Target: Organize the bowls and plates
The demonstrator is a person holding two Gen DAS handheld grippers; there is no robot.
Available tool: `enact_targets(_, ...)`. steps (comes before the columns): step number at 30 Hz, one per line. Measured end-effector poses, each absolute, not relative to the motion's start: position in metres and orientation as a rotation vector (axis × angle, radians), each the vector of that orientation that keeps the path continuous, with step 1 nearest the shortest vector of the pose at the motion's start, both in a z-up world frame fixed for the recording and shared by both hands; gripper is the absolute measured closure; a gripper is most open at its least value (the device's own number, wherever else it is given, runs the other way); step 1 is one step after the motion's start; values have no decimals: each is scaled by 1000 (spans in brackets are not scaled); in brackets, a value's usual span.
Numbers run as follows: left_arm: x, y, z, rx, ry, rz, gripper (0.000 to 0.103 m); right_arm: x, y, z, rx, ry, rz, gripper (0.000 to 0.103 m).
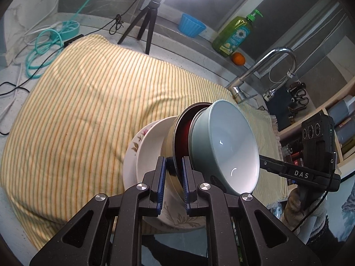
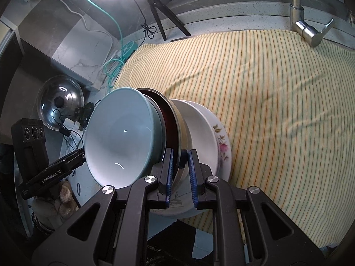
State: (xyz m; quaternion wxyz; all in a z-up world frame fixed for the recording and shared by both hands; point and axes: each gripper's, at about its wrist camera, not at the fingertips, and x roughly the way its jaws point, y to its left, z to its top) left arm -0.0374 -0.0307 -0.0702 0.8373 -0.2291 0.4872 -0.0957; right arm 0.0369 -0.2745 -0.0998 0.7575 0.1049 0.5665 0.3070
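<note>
Dishes stood nested together and tipped on edge, held between two hand-held grippers above a yellow striped cloth (image 1: 88, 102). Just ahead of the left gripper (image 1: 173, 177), its blue-padded fingers (image 1: 160, 179) were closed nearly together on the rim of a dark red-lined bowl (image 1: 180, 137). A pale blue-green bowl (image 1: 230, 146) sat nested in it to the gripper's right, and a white bowl (image 1: 153, 148) and a floral plate (image 1: 135, 141) lay to its left.

From the opposite side, the right gripper (image 2: 180, 175) pinched the same dark bowl's metal rim with its jaws narrowed to a small gap; from there the blue-green bowl lay to its left and the floral plate to its right.

Lettering reading "DAS" showed on the right gripper's body in the left view, and "GenRobot.AI" on the left gripper's body in the right view. Farther beyond the left gripper stood a green soap bottle (image 1: 235, 33) with a daisy label, its words too small to read, an orange (image 1: 238, 58), a blue cup (image 1: 191, 25), a faucet (image 1: 261, 71) and a black tripod (image 1: 146, 22).
</note>
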Motion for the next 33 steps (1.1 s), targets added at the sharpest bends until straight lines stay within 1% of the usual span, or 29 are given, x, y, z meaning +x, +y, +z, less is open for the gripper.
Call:
enact_targets(13,-37,-30,-77,-484,1053,-199,93,32,-274,-108,216,1250,673,88)
enact_targets(23,-35,-32,-77,-464,1059,-194,92,30,-278,-104,193,1230,673,88)
enact_targets(28,-36,-29,-74,-464,1045,-186,88,27,-281,-103,191,1223,672,87)
enact_targets(31,-37,-30,-73,-456,1040,-188,88,27,-282,-102,194,1222,669,85)
enact_targets(33,-37,-31,-73,-452,1038,-189,88,26,-283,-102,190,1218,661,80)
